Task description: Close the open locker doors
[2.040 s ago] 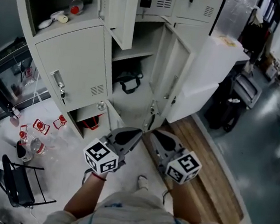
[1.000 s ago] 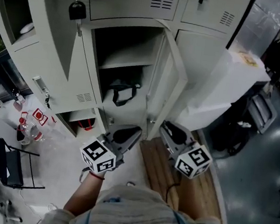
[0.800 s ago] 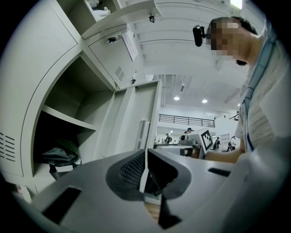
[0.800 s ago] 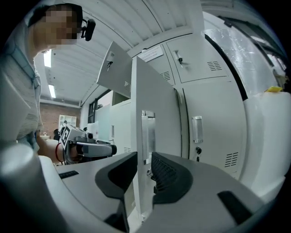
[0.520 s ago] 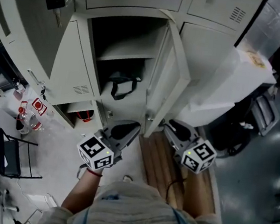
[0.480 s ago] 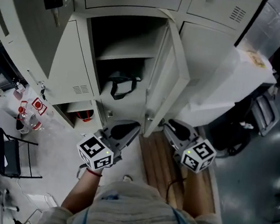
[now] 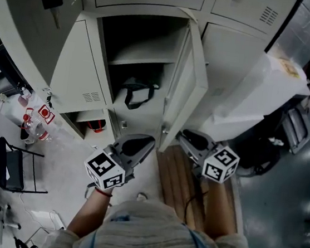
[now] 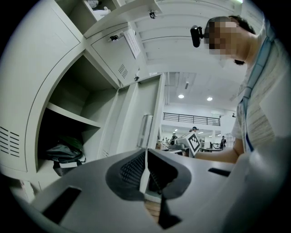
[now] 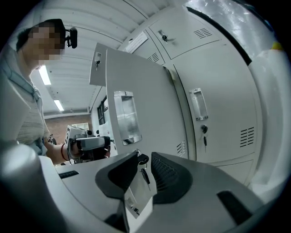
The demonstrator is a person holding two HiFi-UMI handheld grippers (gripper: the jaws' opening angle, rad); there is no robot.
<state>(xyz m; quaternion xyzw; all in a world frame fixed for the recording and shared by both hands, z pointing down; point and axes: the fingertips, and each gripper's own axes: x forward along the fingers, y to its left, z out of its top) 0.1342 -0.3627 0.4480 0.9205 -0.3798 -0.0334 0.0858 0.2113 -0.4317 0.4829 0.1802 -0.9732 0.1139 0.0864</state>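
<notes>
As the left gripper [image 7: 148, 142] and right gripper [image 7: 186, 137] flank the open door [image 7: 185, 93], jaws parted on nothing, the right sits at its outer face, likely to push it shut

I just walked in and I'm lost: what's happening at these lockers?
A person stands at pale grey metal lockers, tongs in each hand. A tall pale grey locker door stands open, edge toward them, with a black bag in the compartment behind it. The left tongs and right tongs hover open on either side of its lower corner; neither grips it.
</notes>
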